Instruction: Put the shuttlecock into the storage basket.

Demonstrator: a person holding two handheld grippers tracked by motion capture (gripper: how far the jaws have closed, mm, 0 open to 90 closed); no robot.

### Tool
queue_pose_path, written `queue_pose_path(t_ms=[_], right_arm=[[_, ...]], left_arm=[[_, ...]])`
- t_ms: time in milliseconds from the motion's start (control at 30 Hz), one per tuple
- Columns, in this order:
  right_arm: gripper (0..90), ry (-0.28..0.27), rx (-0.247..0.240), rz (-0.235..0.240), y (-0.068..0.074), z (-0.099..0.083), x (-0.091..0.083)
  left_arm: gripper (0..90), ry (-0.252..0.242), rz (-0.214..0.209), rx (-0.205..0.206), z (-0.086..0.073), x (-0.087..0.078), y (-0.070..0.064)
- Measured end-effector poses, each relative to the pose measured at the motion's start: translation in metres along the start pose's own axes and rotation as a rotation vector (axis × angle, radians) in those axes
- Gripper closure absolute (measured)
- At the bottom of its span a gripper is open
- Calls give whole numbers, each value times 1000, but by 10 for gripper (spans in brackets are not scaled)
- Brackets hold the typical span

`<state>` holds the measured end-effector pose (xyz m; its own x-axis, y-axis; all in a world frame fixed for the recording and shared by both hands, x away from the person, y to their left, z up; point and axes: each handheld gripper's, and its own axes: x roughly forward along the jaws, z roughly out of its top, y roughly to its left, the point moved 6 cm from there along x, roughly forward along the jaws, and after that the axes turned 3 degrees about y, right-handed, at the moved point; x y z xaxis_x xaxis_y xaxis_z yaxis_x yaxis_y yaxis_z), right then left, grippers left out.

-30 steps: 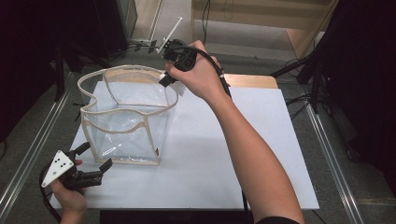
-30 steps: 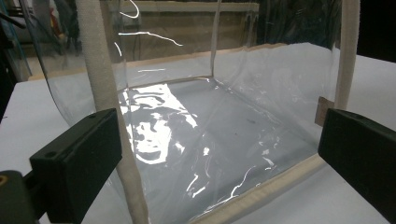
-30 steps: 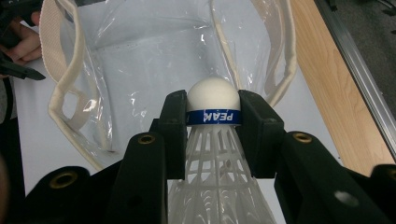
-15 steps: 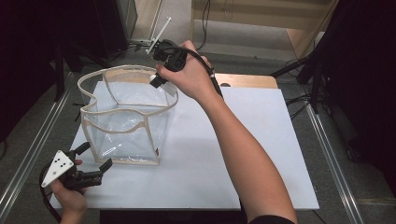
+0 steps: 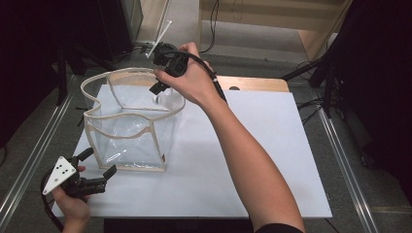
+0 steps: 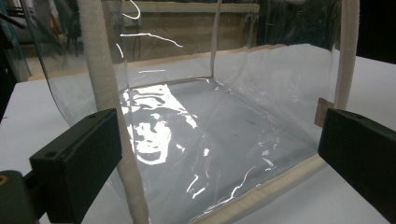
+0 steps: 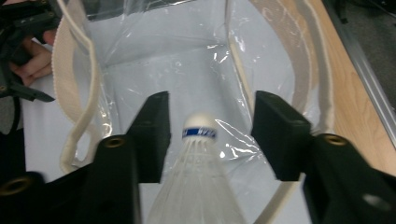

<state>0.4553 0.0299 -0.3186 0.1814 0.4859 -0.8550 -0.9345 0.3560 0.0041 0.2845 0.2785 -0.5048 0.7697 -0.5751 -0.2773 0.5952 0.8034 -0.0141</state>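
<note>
while the right tool [image 7: 208, 140] hangs over the open top of the clear bag [image 5: 128, 124], its jaws stand spread w/ a white shuttlecock [image 7: 198, 177] between them, cork tip w/ a blue band pointing down into the bag; can't tell if the jaws touch the feathers. seen from the high view, the right tool [image 5: 163, 80] sits just above the bag's far rim, right hand [image 5: 192, 80] wrapped round it, cable trailing back along the forearm. bag is see-through plastic w/ cream fabric trim, standing upright on the white table [image 5: 272, 160], toward its left half. left tool [image 5: 97, 170] rests low at the table's near left corner, jaws spread wide, holding nothing, aimed at the bag's near wall; left hand [image 5: 73, 206] grips it from below. in the left gripper view the bag [image 6: 210, 130] sits just past the two jaws, cream corner seam close by the left one.
</note>
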Motion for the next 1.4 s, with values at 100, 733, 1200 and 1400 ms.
queue_pose_path(t_ms=[100, 733, 1200, 1400], right_arm=[[240, -18, 2, -7, -2, -4, -3], [0, -38, 53, -91, -13, -42, -13], [0, -53, 85, -105, -22, -78, -19], [0, -57, 104, -106, -24, -92, -17]], left_arm=[[1, 0, 1, 0, 0, 0, 0], [1, -1, 1, -3, 0, 0, 0], [1, 3, 4, 2, 0, 1, 0], [1, 3, 4, 1, 0, 0, 0]])
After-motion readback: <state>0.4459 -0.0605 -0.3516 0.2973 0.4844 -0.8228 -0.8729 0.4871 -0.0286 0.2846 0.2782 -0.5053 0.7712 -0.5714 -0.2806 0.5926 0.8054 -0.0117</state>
